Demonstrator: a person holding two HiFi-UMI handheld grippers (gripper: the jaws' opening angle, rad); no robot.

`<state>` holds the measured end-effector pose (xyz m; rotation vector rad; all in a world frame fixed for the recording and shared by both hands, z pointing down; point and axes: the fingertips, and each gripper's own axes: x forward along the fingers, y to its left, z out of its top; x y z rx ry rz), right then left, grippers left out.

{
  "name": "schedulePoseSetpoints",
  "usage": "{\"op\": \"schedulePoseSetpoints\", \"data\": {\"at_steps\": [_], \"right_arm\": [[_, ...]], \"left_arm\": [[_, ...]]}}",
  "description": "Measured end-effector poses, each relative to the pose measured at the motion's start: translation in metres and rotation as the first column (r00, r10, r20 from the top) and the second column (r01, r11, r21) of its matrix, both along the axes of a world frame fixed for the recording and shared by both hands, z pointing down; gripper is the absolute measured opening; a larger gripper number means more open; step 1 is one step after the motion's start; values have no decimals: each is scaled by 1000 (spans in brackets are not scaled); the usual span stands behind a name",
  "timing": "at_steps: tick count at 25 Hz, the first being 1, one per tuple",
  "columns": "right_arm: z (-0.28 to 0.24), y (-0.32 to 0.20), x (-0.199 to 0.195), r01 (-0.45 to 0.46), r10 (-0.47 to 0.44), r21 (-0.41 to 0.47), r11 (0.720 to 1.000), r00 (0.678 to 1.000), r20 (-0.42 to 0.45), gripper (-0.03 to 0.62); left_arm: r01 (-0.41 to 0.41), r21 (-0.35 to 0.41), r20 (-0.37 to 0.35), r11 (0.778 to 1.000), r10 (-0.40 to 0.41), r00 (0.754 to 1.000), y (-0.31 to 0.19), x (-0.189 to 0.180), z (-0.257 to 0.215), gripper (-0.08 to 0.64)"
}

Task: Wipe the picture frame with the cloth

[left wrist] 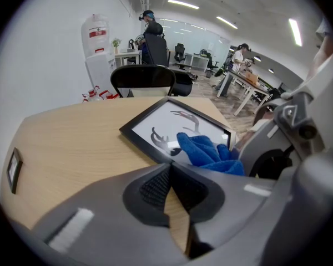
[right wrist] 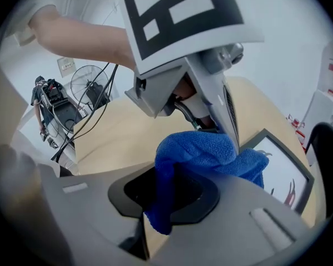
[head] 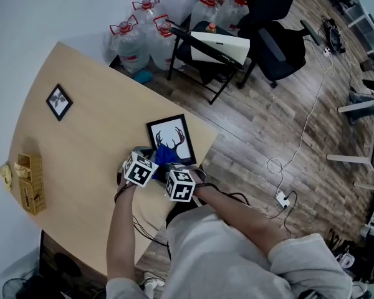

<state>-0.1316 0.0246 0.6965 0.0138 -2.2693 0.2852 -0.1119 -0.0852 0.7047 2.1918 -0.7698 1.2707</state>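
Note:
A black picture frame [head: 172,137] with an antler print lies flat near the table's right edge; it shows too in the left gripper view [left wrist: 172,123] and the right gripper view [right wrist: 280,170]. A blue cloth [head: 164,157] rests on the frame's near corner. My right gripper [right wrist: 167,195] is shut on the cloth [right wrist: 197,151], which bunches out over the print. Just left of the cloth, my left gripper [left wrist: 170,169] is shut on nothing, its pads meeting above bare table. In the head view both grippers sit side by side, left [head: 143,166] and right [head: 174,178].
A small black frame [head: 59,101] lies at the table's far left, and a woven box [head: 30,182] by its left edge. Water jugs [head: 140,39], a folding chair [head: 206,52] and an office chair [head: 277,39] stand beyond the table. Cables [head: 146,226] trail at the near edge.

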Motion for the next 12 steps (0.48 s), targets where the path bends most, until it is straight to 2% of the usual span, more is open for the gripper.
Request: {"op": "schedulePoseSetpoints", "data": {"at_steps": [5, 12], "right_arm": [[-1, -5, 13, -35, 36, -45, 998, 999, 6, 57], [0, -20, 48, -132, 133, -84, 988, 991, 8, 57]], "left_arm": [[-2, 2, 0, 1000, 2, 1000, -1, 0, 0, 54], [-6, 1, 4, 1000, 6, 1000, -1, 0, 1, 54]]}}
